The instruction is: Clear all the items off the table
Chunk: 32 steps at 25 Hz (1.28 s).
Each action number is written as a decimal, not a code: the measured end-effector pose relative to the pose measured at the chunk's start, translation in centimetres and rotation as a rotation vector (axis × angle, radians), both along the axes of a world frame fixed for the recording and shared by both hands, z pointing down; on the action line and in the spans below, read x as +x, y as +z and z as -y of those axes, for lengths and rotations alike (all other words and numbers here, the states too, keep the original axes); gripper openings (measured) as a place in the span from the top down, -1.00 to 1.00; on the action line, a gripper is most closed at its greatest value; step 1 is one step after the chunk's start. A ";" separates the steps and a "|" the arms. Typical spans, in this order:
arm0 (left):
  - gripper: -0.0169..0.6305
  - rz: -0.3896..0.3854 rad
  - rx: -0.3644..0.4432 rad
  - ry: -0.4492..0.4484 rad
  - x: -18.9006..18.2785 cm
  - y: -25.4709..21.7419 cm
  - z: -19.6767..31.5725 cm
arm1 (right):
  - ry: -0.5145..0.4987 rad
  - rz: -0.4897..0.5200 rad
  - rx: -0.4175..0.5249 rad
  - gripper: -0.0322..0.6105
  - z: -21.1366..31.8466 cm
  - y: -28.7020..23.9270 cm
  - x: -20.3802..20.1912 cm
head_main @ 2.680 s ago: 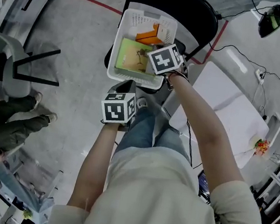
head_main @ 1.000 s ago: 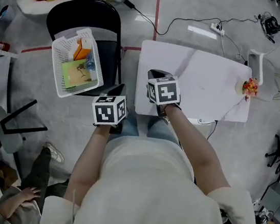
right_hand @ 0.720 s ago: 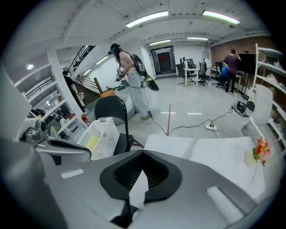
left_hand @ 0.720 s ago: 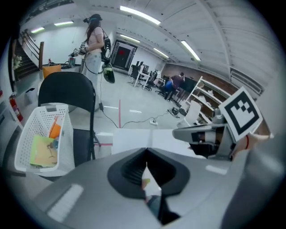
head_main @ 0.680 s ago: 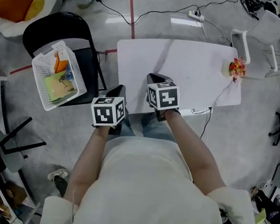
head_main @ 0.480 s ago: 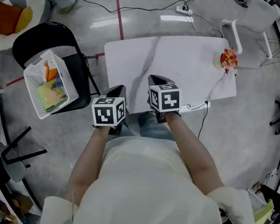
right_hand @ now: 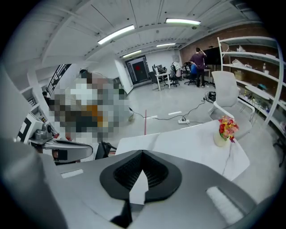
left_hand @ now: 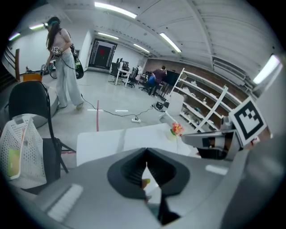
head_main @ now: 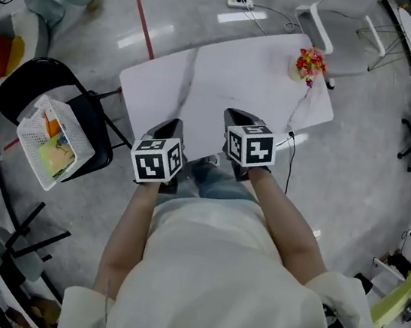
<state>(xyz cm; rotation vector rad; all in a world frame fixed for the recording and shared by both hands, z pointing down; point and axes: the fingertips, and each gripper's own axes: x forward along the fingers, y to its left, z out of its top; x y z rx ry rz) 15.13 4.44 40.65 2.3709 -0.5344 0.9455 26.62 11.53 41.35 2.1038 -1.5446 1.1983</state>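
Left gripper (left_hand: 146, 152): jaws clenched, pads meeting tip to tip, nothing between them. Right gripper (right_hand: 142, 153): jaws likewise pressed together and empty. In the head view both grippers sit side by side over the near edge of the white table (head_main: 218, 74), pointing across it.

Task item: one vase of flowers (head_main: 308, 63), upright on the far right corner of the table, well apart from both grippers. It is the only item on the tabletop.

Surroundings:
- One black chair (head_main: 27, 85) stands to the left of the table, apart from it.
- One white basket (head_main: 35, 122) rests tilted on the chair seat. An orange item and a flat green-yellow item show inside; a full count of the contents cannot be made.
- One black cable (head_main: 290, 164) runs down past the near right edge of the table, just beside the right gripper.
- One power strip (head_main: 239, 3) lies on the floor beyond the table, with cables leading from it.
- One red line (head_main: 144, 18) is marked on the floor by the far left corner of the table.
- One white chair (head_main: 339, 23) stands beyond the vase corner
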 end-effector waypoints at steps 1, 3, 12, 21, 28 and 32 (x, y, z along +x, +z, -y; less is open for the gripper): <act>0.92 -0.001 0.002 0.005 0.7 0.0 -0.5 | 0.008 0.004 0.002 0.90 -0.7 0.1 0.7; 0.92 0.000 0.003 0.014 2.0 0.1 -1.5 | 0.019 0.009 0.004 0.90 -2.0 0.1 1.8; 0.92 0.011 0.001 0.092 6.8 0.0 -4.8 | 0.075 0.031 0.004 0.90 -6.2 0.3 5.9; 0.92 0.003 0.006 0.157 9.0 -0.6 -5.1 | 0.142 0.024 0.009 0.90 -7.6 -0.6 7.2; 0.92 0.005 0.004 0.234 9.1 -0.8 -4.7 | 0.228 0.026 -0.001 0.90 -8.5 -0.8 6.9; 0.92 0.006 -0.001 0.291 9.0 -0.7 -4.6 | 0.289 0.030 -0.011 0.90 -8.8 -0.6 6.3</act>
